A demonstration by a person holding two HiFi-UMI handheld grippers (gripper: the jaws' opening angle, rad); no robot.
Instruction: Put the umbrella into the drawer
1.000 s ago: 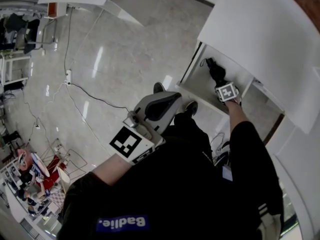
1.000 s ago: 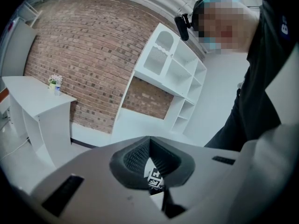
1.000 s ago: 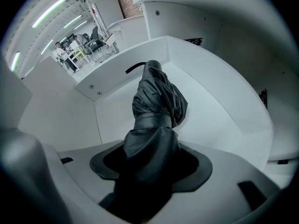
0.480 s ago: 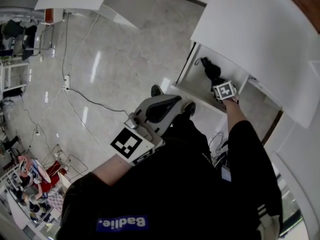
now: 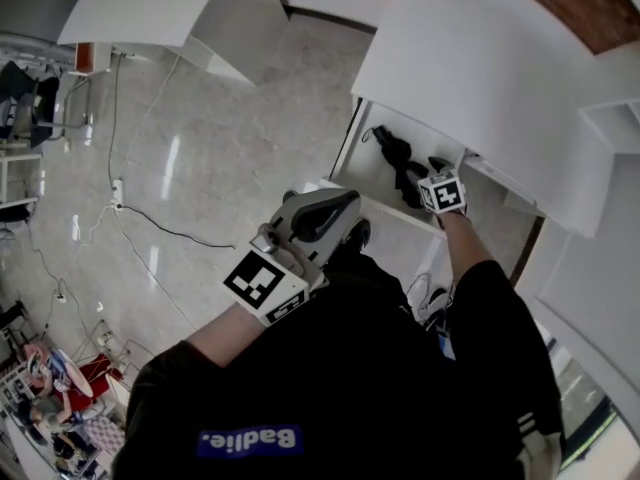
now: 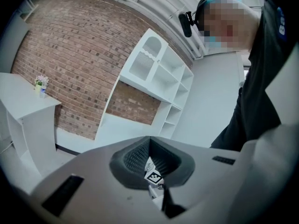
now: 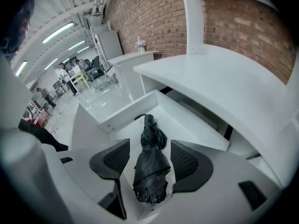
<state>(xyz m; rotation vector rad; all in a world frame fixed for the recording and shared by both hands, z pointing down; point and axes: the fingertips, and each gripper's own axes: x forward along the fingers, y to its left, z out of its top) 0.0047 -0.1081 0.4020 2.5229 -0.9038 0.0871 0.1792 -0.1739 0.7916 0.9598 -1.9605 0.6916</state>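
A folded black umbrella point(image 7: 150, 164) lies lengthwise on the floor of the open white drawer point(image 7: 191, 127), its strap end toward the drawer's far wall. My right gripper point(image 7: 149, 144) straddles it, open, with a gap between each dark pad and the fabric. From above, the umbrella point(image 5: 397, 160) shows in the drawer point(image 5: 372, 183), just ahead of the right gripper point(image 5: 436, 190). My left gripper point(image 5: 345, 201) hangs in front of my body, away from the drawer. Its pads point(image 6: 135, 155) meet at the tips with nothing held.
A white desk top point(image 5: 470, 58) overhangs the drawer. A second white counter point(image 5: 170, 8) stands across the tiled floor, where a black cable point(image 5: 165, 230) runs. White shelving point(image 6: 154, 76) stands against a brick wall. Far off are desks and people point(image 7: 70, 76).
The head view has swung, so drawer and umbrella sit further left in frame. The right gripper stays at the drawer by the umbrella. The left gripper has barely moved.
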